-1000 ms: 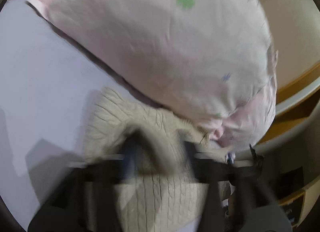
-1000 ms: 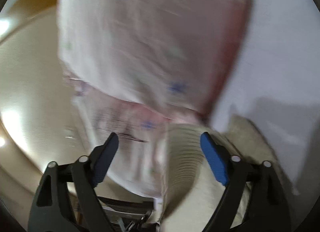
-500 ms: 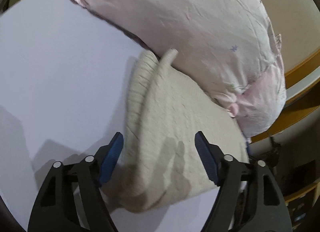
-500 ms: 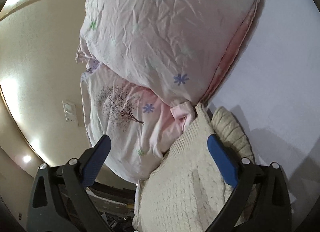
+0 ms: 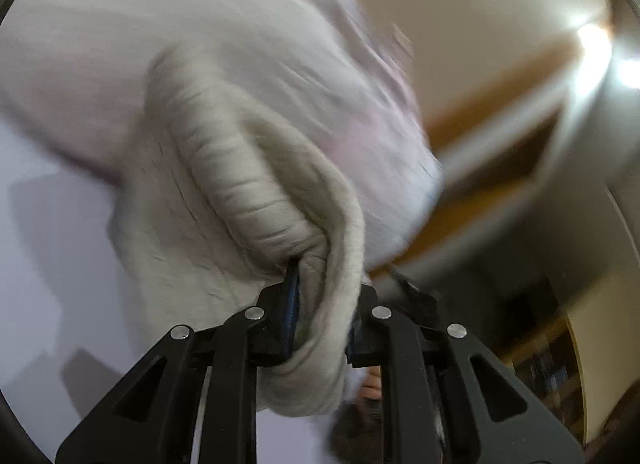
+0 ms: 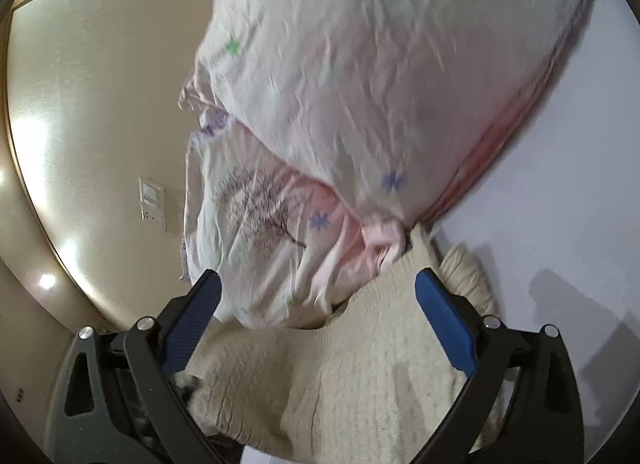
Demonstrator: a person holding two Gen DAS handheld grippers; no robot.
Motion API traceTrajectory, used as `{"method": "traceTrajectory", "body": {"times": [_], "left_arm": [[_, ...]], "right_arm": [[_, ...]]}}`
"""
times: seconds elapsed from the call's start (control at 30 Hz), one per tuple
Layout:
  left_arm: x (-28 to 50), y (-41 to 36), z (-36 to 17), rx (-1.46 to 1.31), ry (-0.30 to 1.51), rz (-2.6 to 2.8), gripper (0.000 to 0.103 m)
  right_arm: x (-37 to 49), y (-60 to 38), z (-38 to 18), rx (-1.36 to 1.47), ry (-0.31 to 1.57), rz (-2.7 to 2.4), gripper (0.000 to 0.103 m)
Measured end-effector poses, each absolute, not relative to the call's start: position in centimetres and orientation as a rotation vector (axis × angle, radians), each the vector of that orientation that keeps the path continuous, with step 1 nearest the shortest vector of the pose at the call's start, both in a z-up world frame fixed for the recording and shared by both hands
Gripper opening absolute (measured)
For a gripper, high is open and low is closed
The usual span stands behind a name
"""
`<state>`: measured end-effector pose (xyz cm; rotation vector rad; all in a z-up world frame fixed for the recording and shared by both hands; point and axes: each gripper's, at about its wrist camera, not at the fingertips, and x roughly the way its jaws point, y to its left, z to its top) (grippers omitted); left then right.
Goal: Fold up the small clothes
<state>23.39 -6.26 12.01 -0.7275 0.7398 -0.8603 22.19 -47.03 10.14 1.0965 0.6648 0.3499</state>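
Note:
A cream knitted sweater (image 5: 224, 200) lies on the pale lilac sheet (image 5: 44, 248), its far edge against the pillows. My left gripper (image 5: 320, 304) is shut on a bunched fold of the sweater, with a ribbed part rising in front of it. The view is blurred. In the right wrist view the sweater (image 6: 360, 376) lies flat between and below the fingers. My right gripper (image 6: 316, 328) is open, its blue pads wide apart, holding nothing.
Two pale pink pillows with small flower prints (image 6: 380, 76) are stacked behind the sweater. A beige wall with a switch plate (image 6: 154, 204) is on the left. A wooden bed frame (image 5: 492, 168) and dark shelving (image 5: 552, 352) are on the right.
My left gripper has closed on a fold of the sweater and swung right, toward the bed frame. My right gripper has stayed open and shifted slightly over the sweater.

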Motion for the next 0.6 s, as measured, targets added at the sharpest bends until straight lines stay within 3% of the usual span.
{"method": "traceTrajectory", "body": {"times": [0.17, 0.23, 0.3, 0.33, 0.37, 0.4, 0.43, 0.6], "left_arm": [[26.4, -22.9, 8.7, -0.488, 0.955, -1.013, 0.018], [26.4, -24.6, 8.4, -0.528, 0.993, -1.097, 0.018], [25.4, -22.8, 10.7, -0.537, 0.893, -1.132, 0.021], [25.0, -21.3, 11.7, -0.531, 0.844, -1.108, 0.037], [24.5, -19.1, 12.7, -0.524, 0.789, -1.045, 0.065], [24.4, -17.5, 13.3, -0.511, 0.752, -0.974, 0.075], [24.2, -15.8, 13.6, -0.487, 0.726, -0.892, 0.081], [26.5, -12.1, 9.5, -0.401, 0.923, -0.592, 0.081]], "right_arm": [[22.6, -49.2, 10.4, 0.974, 0.725, 0.244, 0.097], [22.9, -50.0, 9.6, 1.000, 0.774, 0.248, 0.098], [23.2, -50.4, 8.9, 1.022, 0.839, 0.255, 0.100], [23.3, -50.5, 8.7, 1.021, 0.867, 0.260, 0.101], [23.6, -50.2, 8.5, 1.008, 0.907, 0.265, 0.101], [23.8, -49.9, 8.3, 0.992, 0.941, 0.267, 0.101], [24.0, -49.4, 8.1, 0.971, 0.978, 0.269, 0.101], [25.1, -46.2, 5.8, 0.859, 1.167, 0.283, 0.100]]}}
